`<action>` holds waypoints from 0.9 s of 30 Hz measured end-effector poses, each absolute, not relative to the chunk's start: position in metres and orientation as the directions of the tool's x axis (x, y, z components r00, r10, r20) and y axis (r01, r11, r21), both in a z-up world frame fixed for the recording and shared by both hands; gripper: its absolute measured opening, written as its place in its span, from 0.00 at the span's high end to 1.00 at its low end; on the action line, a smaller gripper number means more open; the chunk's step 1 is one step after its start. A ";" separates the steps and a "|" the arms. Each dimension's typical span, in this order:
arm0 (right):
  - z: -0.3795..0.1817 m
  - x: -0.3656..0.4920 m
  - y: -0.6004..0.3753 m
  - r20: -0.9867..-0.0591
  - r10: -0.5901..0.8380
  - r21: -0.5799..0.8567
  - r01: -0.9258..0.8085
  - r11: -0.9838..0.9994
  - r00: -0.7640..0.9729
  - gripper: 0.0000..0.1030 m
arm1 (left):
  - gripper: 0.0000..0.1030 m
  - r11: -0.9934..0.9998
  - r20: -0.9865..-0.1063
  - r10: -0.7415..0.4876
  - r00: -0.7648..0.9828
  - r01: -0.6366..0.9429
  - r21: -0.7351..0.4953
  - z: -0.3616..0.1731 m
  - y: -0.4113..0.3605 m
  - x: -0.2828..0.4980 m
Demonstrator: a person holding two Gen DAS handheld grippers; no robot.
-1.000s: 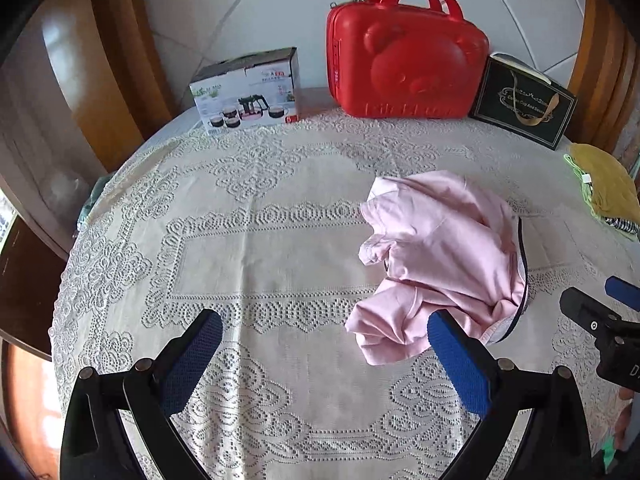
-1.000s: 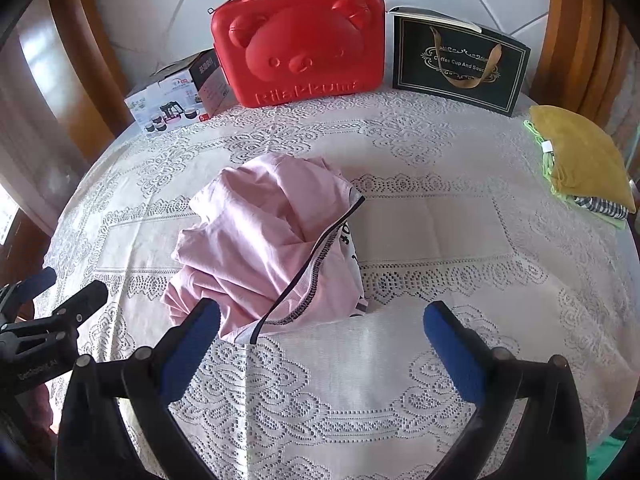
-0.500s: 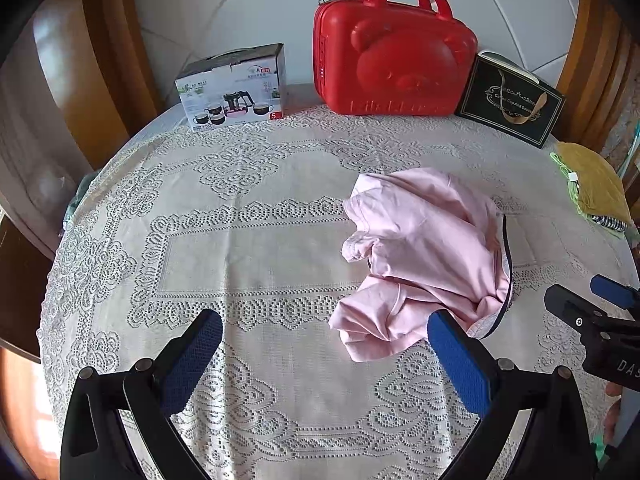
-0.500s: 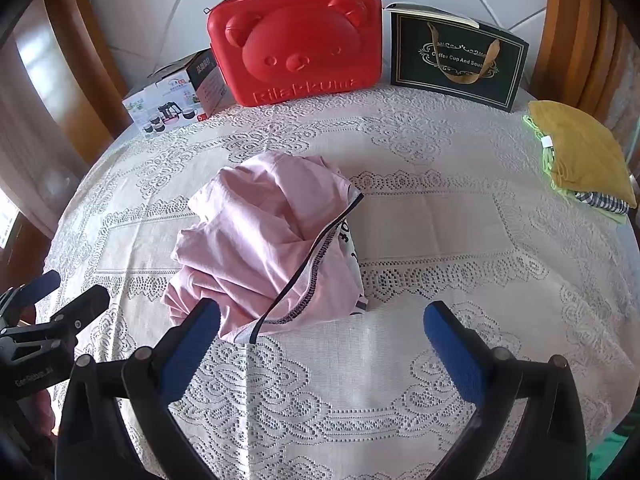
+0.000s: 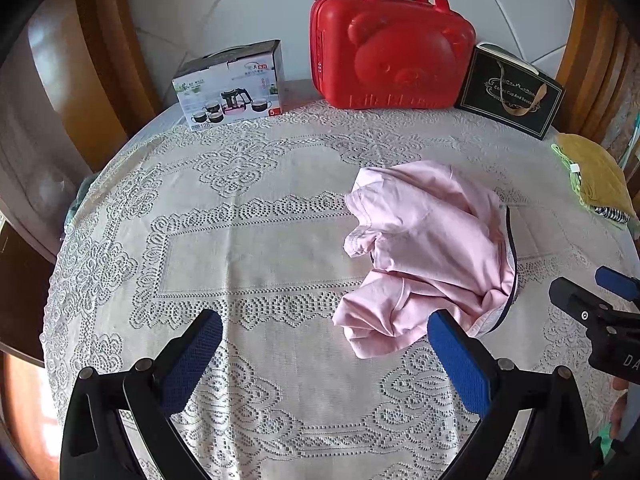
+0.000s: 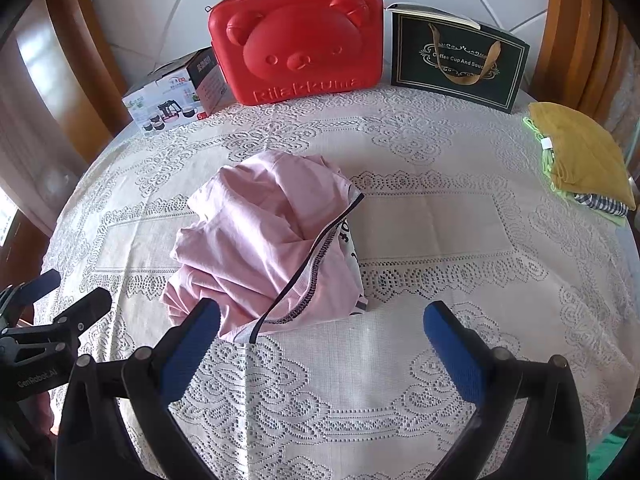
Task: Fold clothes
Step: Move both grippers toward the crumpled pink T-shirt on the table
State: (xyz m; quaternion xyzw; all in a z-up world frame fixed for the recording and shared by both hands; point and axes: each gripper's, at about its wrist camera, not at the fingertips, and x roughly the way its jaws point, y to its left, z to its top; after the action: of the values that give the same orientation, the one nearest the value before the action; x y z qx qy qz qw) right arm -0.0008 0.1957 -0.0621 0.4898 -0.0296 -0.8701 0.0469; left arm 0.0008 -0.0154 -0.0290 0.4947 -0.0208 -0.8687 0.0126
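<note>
Two claws, left (image 5: 324,356) and right (image 6: 320,344), gape apart, empty, above the counter (image 6: 400,360). Crumpled pink garment (image 6: 264,240) lies loose. Red case (image 6: 296,36) stands shut, contents hidden.

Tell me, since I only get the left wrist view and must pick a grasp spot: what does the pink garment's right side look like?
Observer: The pink garment has a dark-stitched hem running diagonally down to its near edge, with black print on white cloth beside it.
Operator: Where is the right gripper?
Observer: The right gripper hovers at that near edge, jaws wide apart and empty.
Operator: What lies under the yellow garment?
Observer: Under the folded yellow garment sit a blue checked cloth and a green cloth.
</note>
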 end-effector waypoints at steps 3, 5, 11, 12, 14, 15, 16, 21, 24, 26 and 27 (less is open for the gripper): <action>-0.063 -0.001 0.195 -0.852 -0.108 0.095 0.051 -0.994 -0.513 0.00 | 0.00 -0.997 -0.863 -0.054 -0.503 -0.016 0.071 -0.033 -0.014 0.000; -0.063 -0.001 0.196 -0.853 -0.110 0.097 0.053 -0.994 -0.510 0.00 | 0.00 -0.997 -0.863 -0.051 -0.502 -0.021 0.071 -0.034 -0.014 -0.001; -0.065 -0.002 0.197 -0.857 -0.104 0.090 0.051 -0.995 -0.505 0.00 | 0.00 -0.998 -0.866 -0.037 -0.498 -0.019 0.053 -0.038 -0.017 -0.003; -0.065 -0.002 0.197 -0.858 -0.102 0.089 0.051 -0.995 -0.503 0.00 | 0.00 -0.999 -0.868 -0.037 -0.495 -0.017 0.052 -0.039 -0.018 -0.003; -0.066 -0.003 0.197 -0.860 -0.099 0.086 0.049 -0.995 -0.500 0.00 | 0.00 -0.999 -0.873 -0.033 -0.486 -0.014 0.046 -0.043 -0.019 -0.004; -0.067 -0.003 0.197 -0.861 -0.098 0.086 0.049 -0.995 -0.499 0.00 | 0.00 -0.999 -0.878 -0.027 -0.478 -0.012 0.037 -0.045 -0.021 -0.005; -0.067 -0.003 0.197 -0.862 -0.098 0.085 0.048 -0.995 -0.497 0.00 | 0.00 -1.000 -0.882 -0.020 -0.471 -0.009 0.028 -0.047 -0.022 -0.006; -0.071 -0.006 0.203 -0.869 -0.093 0.087 0.033 -0.996 -0.486 0.00 | 0.00 -1.000 -0.890 -0.005 -0.455 -0.012 0.012 -0.059 -0.026 -0.016; -0.075 -0.010 0.210 -0.877 -0.093 0.099 0.013 -0.995 -0.471 0.00 | 0.00 -1.000 -0.893 0.016 -0.449 -0.028 -0.004 -0.068 -0.025 -0.030; -0.078 -0.012 0.217 -0.883 -0.105 0.119 -0.003 -0.993 -0.457 0.00 | 0.00 -0.999 -0.896 0.041 -0.442 -0.041 -0.026 -0.074 -0.022 -0.041; -0.080 -0.014 0.221 -0.887 -0.119 0.138 -0.009 -0.990 -0.446 0.00 | 0.00 -0.998 -0.898 0.053 -0.436 -0.050 -0.035 -0.078 -0.020 -0.046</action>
State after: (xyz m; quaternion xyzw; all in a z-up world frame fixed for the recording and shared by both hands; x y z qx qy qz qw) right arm -0.0145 0.2208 -0.0799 0.5251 -0.0611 -0.8482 0.0325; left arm -0.0464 -0.0201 -0.0783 0.5301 0.0017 -0.8474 -0.0304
